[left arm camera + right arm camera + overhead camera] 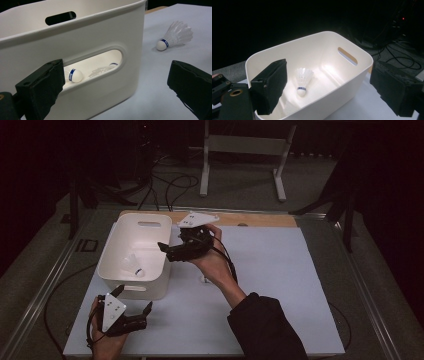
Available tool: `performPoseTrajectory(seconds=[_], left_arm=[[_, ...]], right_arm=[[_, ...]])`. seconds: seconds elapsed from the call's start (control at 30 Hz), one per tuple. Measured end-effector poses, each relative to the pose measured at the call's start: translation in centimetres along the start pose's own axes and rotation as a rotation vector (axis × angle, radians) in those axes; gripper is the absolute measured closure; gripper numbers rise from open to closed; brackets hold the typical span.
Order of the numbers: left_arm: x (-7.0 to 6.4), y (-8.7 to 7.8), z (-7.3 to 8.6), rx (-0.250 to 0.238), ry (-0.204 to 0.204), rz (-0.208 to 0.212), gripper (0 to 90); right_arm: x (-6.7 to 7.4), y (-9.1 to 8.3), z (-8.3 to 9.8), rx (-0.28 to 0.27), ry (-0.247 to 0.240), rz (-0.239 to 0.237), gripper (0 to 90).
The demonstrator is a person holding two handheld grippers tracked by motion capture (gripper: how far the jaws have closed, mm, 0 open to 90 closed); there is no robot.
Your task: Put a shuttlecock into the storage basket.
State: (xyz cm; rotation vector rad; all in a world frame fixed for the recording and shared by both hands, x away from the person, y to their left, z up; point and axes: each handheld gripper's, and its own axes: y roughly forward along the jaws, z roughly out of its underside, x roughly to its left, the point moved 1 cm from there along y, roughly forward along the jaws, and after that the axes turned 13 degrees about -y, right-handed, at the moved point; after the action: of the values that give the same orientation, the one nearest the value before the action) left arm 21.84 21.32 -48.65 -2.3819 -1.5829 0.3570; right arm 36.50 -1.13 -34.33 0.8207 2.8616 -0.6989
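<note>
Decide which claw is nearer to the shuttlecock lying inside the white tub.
Right. The right claw hangs open over the white tub, just above the shuttlecock; the left claw waits outside its near wall.

Two shuttlecocks: one (303, 81) in the bin (113, 245), one (175, 36) on the desk (280, 270). One white bin. Two claws, left (134, 301) and right (161, 246).

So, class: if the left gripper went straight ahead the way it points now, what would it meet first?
Probably the white bin: its near wall with the slot handle stands straight ahead of the open left gripper. The shuttlecock on the table lies off to the side, though depth is uncertain.
</note>
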Motion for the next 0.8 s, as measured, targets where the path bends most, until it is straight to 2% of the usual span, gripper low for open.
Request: performPoseTrajectory(seconds=[0.63, 0.8], left_arm=[[0.0, 0.0, 0.0, 0.0, 0.001, 0.0, 1.8], [0.0, 0.0, 0.0, -0.001, 0.001, 0.001, 1.8]], right_arm=[[-1.1, -0.9, 0.8, 0.005, 0.03, 0.03, 13.4], [-1.3, -1.1, 0.9, 0.003, 0.051, 0.03, 13.1]])
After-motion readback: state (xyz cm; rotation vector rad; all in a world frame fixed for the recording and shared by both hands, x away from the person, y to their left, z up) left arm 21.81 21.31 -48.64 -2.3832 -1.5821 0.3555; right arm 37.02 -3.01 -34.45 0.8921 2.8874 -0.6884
